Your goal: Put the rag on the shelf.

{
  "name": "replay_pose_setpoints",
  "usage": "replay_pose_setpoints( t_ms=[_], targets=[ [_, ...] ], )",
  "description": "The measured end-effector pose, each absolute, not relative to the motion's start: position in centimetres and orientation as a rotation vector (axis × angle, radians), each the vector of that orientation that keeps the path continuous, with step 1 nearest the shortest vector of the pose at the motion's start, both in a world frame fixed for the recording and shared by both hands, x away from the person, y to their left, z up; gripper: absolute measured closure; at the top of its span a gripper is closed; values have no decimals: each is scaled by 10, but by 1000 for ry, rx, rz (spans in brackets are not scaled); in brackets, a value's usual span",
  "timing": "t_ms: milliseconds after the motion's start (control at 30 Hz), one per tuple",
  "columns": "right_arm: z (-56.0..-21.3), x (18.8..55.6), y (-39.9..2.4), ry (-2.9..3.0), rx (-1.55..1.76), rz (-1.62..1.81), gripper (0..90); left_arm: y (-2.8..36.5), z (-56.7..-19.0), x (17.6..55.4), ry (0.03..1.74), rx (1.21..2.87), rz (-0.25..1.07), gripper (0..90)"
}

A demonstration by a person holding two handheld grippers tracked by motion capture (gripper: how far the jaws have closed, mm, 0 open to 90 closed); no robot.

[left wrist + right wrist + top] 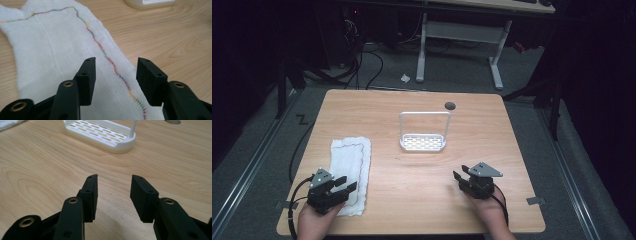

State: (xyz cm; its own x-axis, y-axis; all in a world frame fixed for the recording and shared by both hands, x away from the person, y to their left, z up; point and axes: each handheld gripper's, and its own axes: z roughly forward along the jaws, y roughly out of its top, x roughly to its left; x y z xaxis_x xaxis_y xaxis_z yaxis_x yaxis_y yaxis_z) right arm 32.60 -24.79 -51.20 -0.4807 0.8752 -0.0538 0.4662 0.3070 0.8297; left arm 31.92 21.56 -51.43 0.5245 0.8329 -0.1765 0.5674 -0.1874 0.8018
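Observation:
A white cloth with a coloured stitched line lies flat at the table's front left; the left gripper view shows it close up, cloth under the jaws. My left gripper hovers over its near end, open, nothing between the jaws. A white slotted rack with a tall loop handle stands at the table's middle, rack ahead in the right gripper view. My right gripper is at the front right over bare wood, open and empty.
The wooden table has a dark round hole near its far edge. Beyond it stands a white desk frame on a grey floor with cables. A strip of rack base shows at the top of the left gripper view.

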Motion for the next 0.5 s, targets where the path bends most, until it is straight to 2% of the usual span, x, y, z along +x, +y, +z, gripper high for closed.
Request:
replay_pose_setpoints(
  t_ms=[267, 300, 333, 433, 467, 500],
  targets=[
    [-520, 333, -249, 2125, 1204, 1055, 563, 204, -521, 326, 1152, 1944, 369, 505],
    [-521, 334, -249, 2129, 1202, 1049, 563, 203, -521, 327, 1156, 1953, 345, 553],
    [-521, 334, -249, 2131, 1204, 1044, 563, 202, -522, 328, 1165, 1971, 338, 674],
    [-522, 336, -248, 2134, 1208, 1045, 563, 195, -526, 328, 1182, 2057, 361, 900],
    [-522, 336, -247, 2134, 1204, 1043, 563, 190, -528, 325, 1152, 2102, 422, 900],
    [-522, 336, -246, 2138, 1202, 1042, 563, 188, -527, 325, 1151, 2117, 423, 900]
  ],
)
